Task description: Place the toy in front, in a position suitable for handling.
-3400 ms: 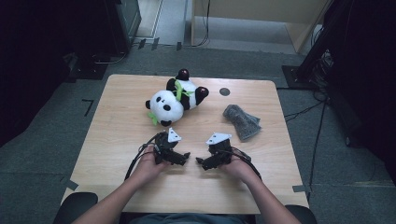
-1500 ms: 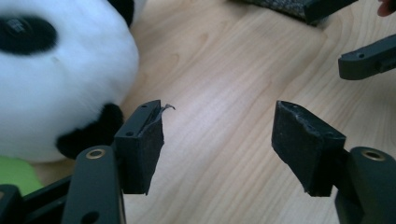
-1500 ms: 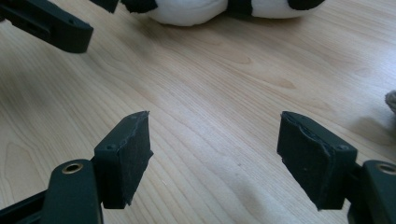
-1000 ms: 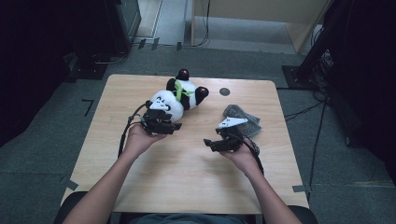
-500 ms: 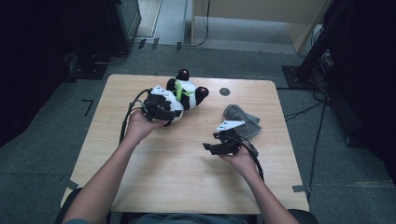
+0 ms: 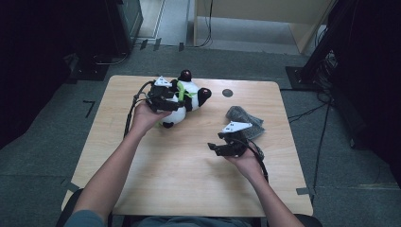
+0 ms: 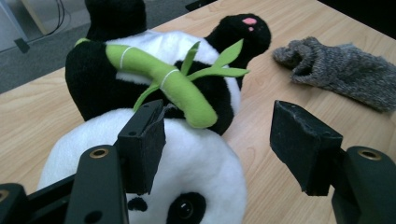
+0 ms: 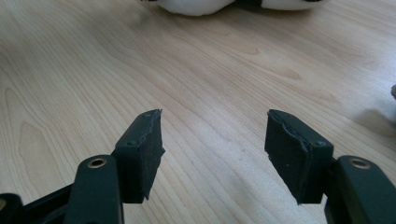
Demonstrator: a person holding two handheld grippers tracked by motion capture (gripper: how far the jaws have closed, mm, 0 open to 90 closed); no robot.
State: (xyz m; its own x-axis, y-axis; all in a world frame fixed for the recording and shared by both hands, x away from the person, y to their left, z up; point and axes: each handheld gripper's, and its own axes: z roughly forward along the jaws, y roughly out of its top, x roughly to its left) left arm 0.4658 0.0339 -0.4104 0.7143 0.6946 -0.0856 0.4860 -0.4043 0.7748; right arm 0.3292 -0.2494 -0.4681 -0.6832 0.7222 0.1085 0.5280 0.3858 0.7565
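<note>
A light wooden table (image 6: 156, 175) carries a plush panda (image 6: 185, 97) and a grey knitted cloth (image 6: 246, 121).

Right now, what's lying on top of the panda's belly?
A green plush bamboo stalk with leaves lies across the toy panda. The left gripper hovers open over its head. What lies beneath the bamboo is covered.

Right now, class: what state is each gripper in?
Left gripper: open, jaws over the panda.
Right gripper: open, holding nothing, above the table.
</note>
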